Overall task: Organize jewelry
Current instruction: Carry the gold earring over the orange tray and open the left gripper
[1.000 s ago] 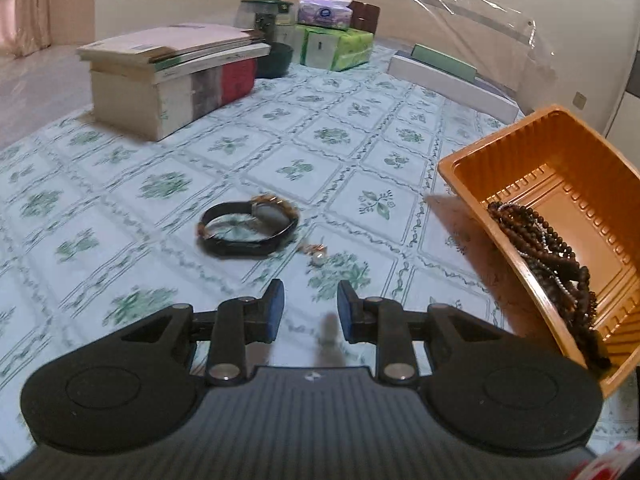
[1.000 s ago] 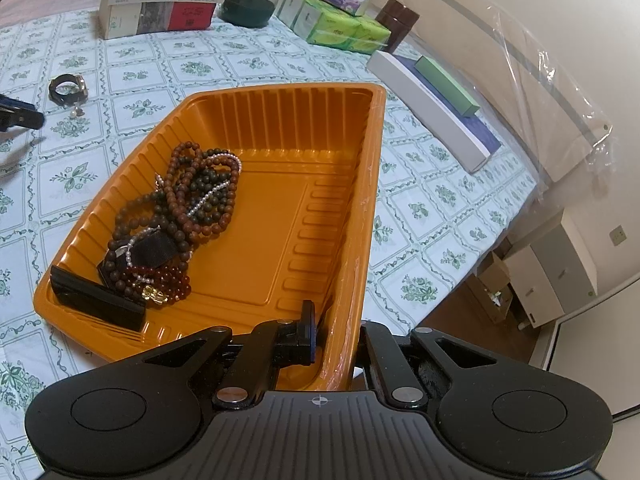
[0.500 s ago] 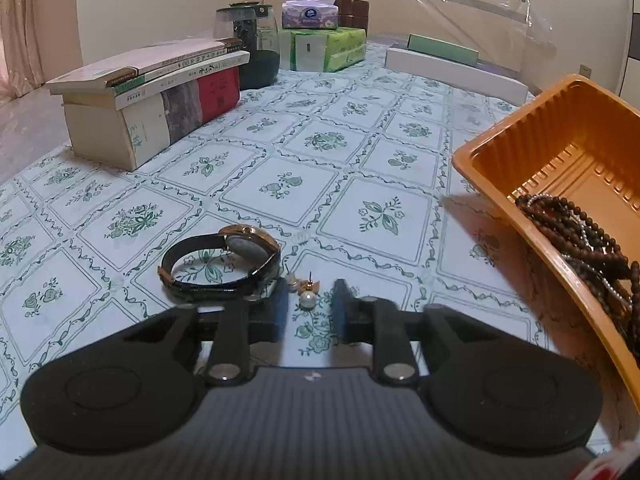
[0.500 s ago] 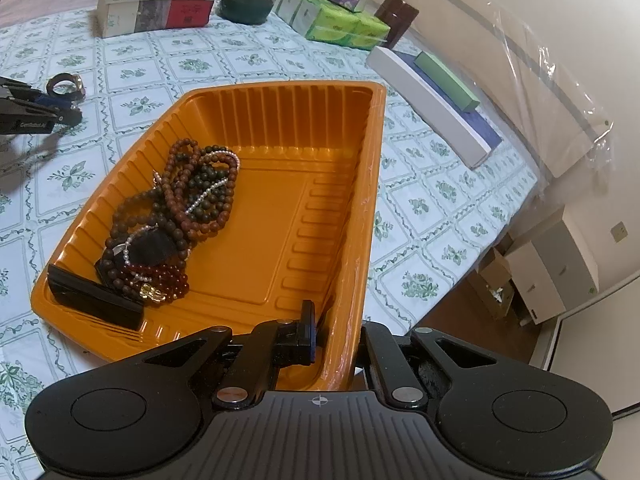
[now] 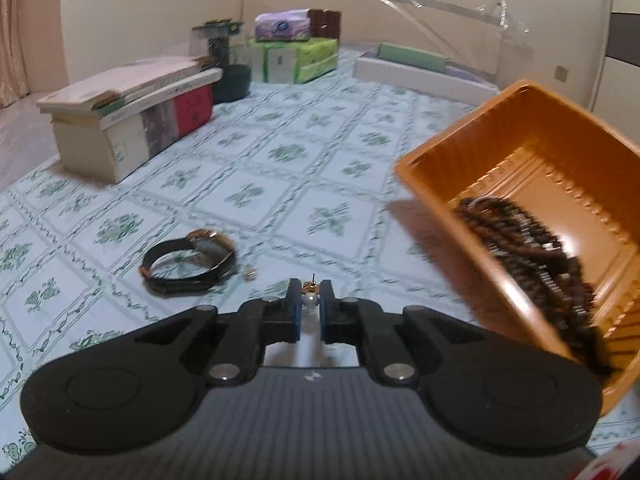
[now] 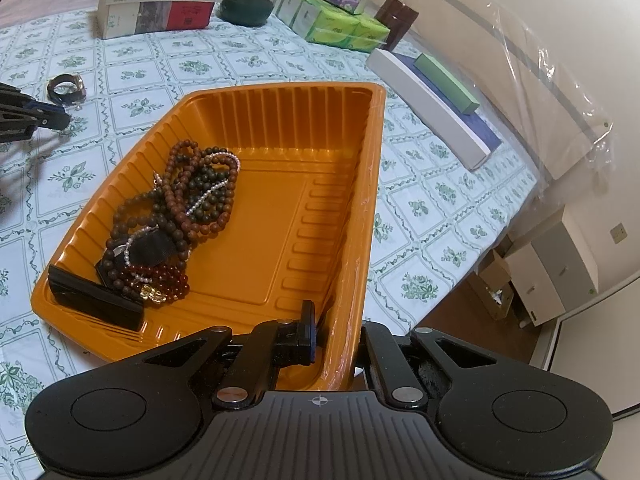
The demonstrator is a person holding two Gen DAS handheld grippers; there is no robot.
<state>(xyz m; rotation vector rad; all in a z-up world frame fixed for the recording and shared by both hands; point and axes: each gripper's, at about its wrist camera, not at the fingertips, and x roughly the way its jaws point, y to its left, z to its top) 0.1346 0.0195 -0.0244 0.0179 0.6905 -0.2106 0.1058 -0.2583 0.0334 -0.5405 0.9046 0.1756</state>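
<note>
My left gripper (image 5: 309, 305) is shut on a small pearl earring (image 5: 309, 298) and holds it above the patterned cloth. A black-strap watch (image 5: 188, 262) lies on the cloth to its left, and a tiny gold piece (image 5: 250, 273) lies beside the watch. My right gripper (image 6: 334, 338) is shut on the near wall of the orange tray (image 6: 372, 184), which also shows in the left wrist view (image 5: 516, 128). Inside the tray lie beaded bracelets (image 6: 188, 204) and a black bar-shaped piece (image 6: 94, 298). The left gripper's fingers (image 6: 48, 114) show at the left edge of the right wrist view, near the watch (image 6: 66, 87).
A stack of books (image 5: 132, 116) stands at the back left. A dark jar (image 5: 224, 68), green tissue boxes (image 5: 298, 58) and a long white box (image 5: 424, 76) stand along the back. The cloth's edge drops to the floor at the right (image 6: 460, 300).
My left gripper closed on the pearl earring and lifted it off the cloth, moving right toward the tray. The watch stays on the cloth. The right gripper keeps its hold on the tray.
</note>
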